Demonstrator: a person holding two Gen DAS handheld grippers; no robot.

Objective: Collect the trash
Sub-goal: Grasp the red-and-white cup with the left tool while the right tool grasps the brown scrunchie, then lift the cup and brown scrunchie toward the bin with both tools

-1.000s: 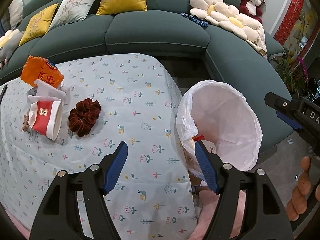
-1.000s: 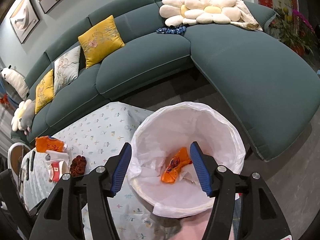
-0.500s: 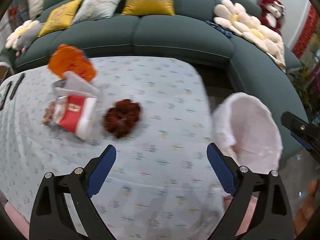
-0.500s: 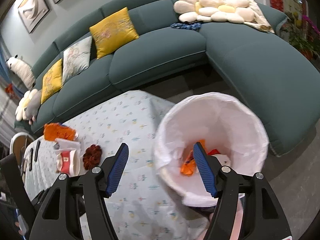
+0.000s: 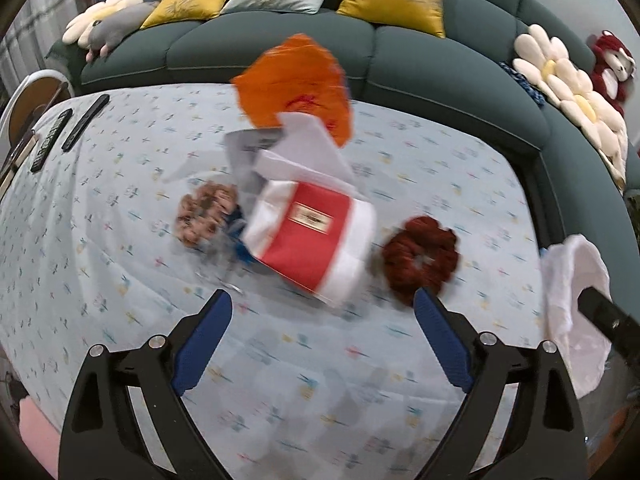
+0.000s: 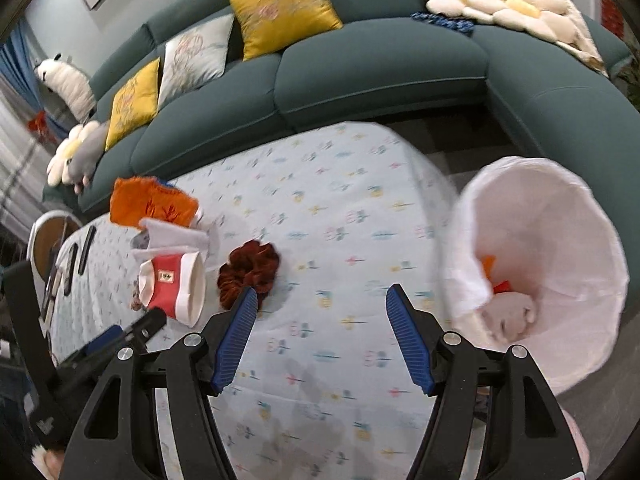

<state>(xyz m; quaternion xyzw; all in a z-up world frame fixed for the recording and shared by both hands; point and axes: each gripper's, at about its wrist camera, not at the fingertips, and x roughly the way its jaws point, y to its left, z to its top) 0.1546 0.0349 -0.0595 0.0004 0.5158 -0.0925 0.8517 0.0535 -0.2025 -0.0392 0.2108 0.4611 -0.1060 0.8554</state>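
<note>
A red and white paper carton (image 5: 312,236) lies on its side on the flowered tablecloth (image 5: 120,280), with white paper (image 5: 308,152) and an orange bag (image 5: 296,84) behind it. My left gripper (image 5: 322,340) is open and empty just short of the carton. My right gripper (image 6: 322,336) is open and empty above the cloth (image 6: 340,208), between the carton (image 6: 172,288) and the white-lined trash bin (image 6: 560,240), which holds orange scraps (image 6: 494,276). The bin's edge (image 5: 568,304) shows at the right of the left wrist view.
A dark red scrunchie (image 5: 420,256) lies right of the carton, also in the right wrist view (image 6: 248,268). A pink patterned scrunchie (image 5: 204,216) lies left of it. Remote controls (image 5: 84,120) lie at the table's far left. A teal sofa (image 6: 360,64) with cushions curves behind.
Both grippers have swung left from the bin towards the table. The carton pile now fills the left wrist view. The right gripper no longer hangs over the bin.
</note>
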